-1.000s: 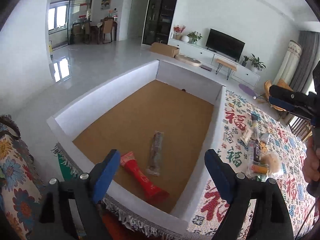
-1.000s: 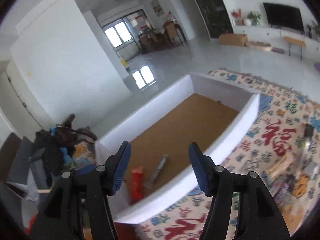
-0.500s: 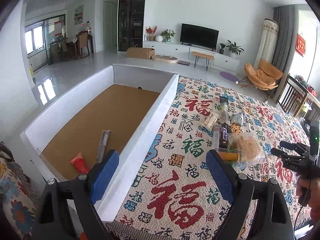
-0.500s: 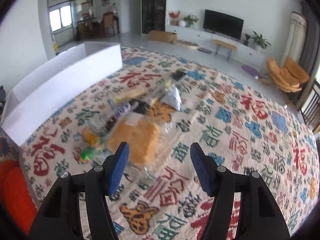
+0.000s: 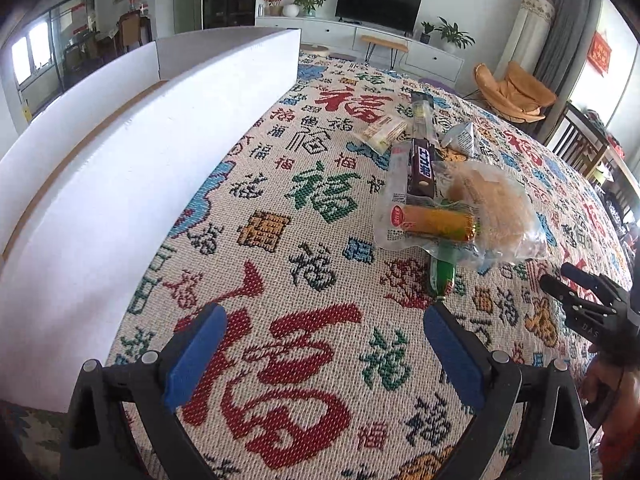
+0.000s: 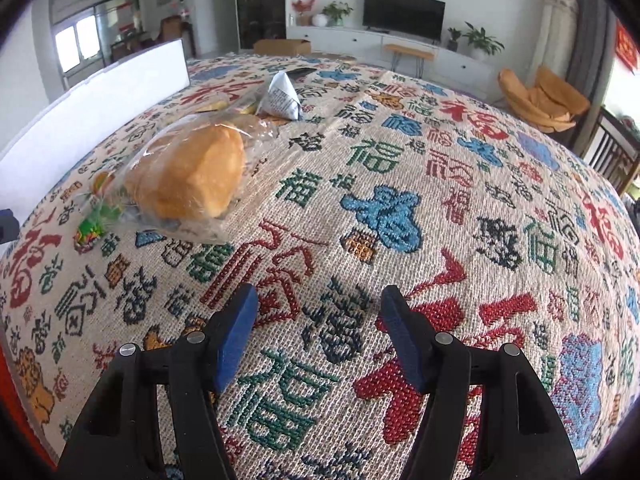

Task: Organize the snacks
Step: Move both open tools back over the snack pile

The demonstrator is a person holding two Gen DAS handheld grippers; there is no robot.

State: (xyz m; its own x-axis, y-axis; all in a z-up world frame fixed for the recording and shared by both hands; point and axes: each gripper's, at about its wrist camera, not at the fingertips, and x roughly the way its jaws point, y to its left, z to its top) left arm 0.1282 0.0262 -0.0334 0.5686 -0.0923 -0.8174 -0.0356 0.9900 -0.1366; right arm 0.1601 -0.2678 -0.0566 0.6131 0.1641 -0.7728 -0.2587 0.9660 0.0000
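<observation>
Both views have been swung away from the white box (image 5: 132,184) toward the snacks (image 5: 452,208), piled right of centre on the patterned worktop (image 5: 320,360). The left tool (image 5: 320,340) and right tool (image 6: 316,320) are held open, empty.

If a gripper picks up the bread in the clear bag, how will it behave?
The bread in the clear bag looks puffy, so it is probably light and would squash under firm jaws. Its loose, crinkled plastic may slip or stretch if gripped alone. It overlaps the yellow sausage pack, which might shift too.
</observation>
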